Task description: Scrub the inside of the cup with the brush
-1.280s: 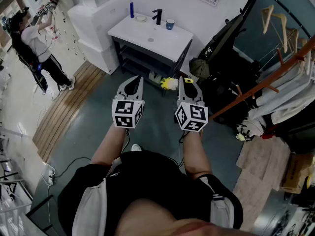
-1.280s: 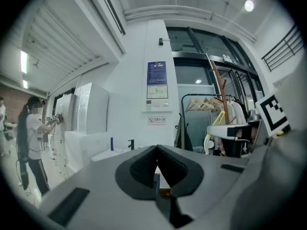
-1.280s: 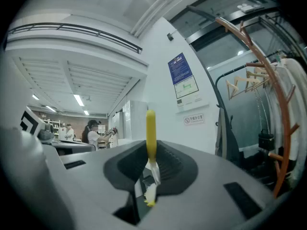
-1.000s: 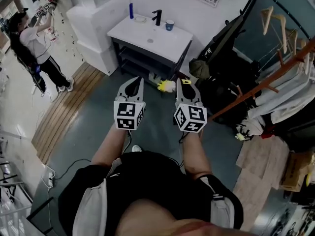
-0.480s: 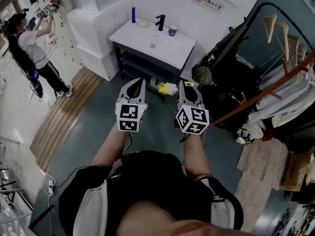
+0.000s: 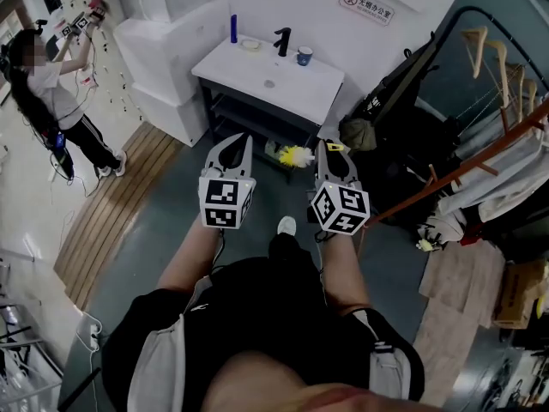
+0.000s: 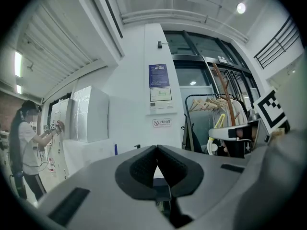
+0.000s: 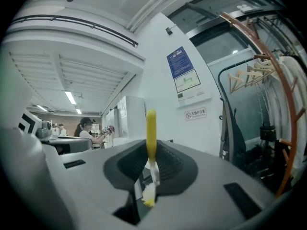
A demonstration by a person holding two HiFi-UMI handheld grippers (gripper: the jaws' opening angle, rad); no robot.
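The person is holding both forearms straight out from the body, side by side and apart. The left gripper (image 6: 243,140) and right gripper (image 6: 324,146) are pointing level toward the white washstand (image 6: 283,88), marker cubes facing up. The left one's jaws are resting together with nothing between them. The right one is clamping the yellow brush (image 8: 151,128), its handle standing upright above the pads. The cup (image 6: 304,56) is sitting on the washstand's far edge beside the black faucet (image 6: 282,39), well apart from both grippers

The cup (image 6: 304,56) stands on the washstand (image 6: 296,87), just right of the tap (image 6: 283,39).
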